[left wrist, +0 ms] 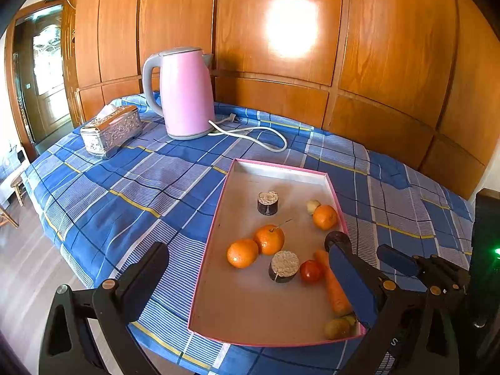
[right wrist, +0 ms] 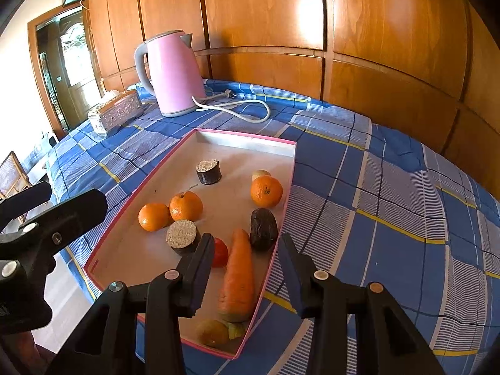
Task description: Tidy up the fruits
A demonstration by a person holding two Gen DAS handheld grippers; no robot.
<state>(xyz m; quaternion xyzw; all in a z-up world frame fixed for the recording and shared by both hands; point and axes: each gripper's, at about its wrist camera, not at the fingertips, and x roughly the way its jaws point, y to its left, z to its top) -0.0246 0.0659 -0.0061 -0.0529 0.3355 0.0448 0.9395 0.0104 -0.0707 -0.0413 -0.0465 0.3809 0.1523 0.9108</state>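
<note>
three oranges (right wrist: 185,206) lie loose in the pink-rimmed tray (right wrist: 243,135).

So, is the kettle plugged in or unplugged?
Unplugged: the kettle cord's plug lies loose on the tablecloth.

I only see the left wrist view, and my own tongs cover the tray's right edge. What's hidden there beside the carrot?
Observer: A dark wrinkled fruit, beside the carrot's tip and close to the tray's right rim.
Operator: Are the right tongs gripping anything?
Observer: No. The right tongs are open, and the carrot shows between their fingers.
Operator: What's at the carrot's thick end?
Observer: A small green piece, next to the yellowish fruit.
</note>
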